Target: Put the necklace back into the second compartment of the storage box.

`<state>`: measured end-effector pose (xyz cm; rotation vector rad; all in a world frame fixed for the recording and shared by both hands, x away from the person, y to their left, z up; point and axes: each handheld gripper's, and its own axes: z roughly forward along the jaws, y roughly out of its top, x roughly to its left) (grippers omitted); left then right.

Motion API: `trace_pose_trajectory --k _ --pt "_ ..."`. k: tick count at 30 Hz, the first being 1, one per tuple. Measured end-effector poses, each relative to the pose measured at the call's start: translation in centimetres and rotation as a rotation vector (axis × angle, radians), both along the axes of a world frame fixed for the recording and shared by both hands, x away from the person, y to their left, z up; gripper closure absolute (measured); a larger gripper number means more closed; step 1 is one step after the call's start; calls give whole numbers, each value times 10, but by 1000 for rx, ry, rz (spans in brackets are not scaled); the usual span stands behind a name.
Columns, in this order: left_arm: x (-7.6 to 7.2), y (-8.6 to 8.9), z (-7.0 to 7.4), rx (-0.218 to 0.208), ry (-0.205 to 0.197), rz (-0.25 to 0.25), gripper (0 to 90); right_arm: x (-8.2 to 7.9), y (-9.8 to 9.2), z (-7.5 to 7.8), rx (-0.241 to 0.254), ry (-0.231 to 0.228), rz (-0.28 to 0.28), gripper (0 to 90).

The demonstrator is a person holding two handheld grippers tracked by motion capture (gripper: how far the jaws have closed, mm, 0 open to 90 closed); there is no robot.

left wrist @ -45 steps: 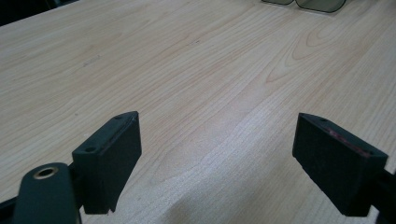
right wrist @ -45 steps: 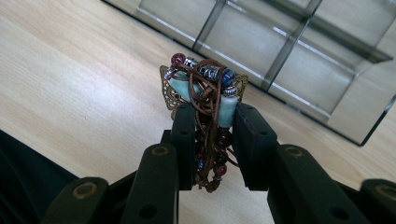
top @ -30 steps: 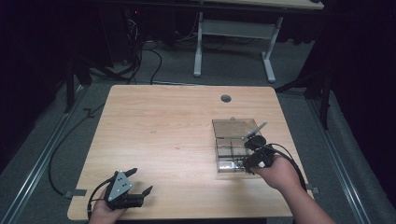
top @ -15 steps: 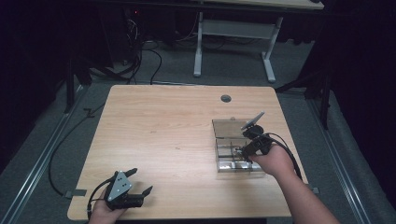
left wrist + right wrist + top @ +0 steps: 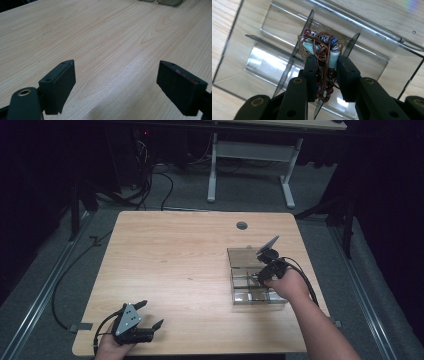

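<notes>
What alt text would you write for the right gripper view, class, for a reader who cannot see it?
The right gripper pinches a bundled beaded bracelet of brown cord with turquoise, red and blue beads between its black jaws. Behind it sits a clear plastic divided box on a light wooden table.

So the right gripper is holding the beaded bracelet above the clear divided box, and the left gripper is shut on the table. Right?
Not quite: the left gripper is open, jaws wide apart over bare table, as the left gripper view shows. The right gripper does hold the beaded bracelet above the clear divided box.
</notes>
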<state>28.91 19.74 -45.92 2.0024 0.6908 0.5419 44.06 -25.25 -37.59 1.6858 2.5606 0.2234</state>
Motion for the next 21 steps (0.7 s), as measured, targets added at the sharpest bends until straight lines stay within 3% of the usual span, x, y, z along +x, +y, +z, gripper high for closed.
trace_pose_trajectory --k 21 --pt "0 0 0 0 1 -4 161 22 12 -22 -63 58 8 713"
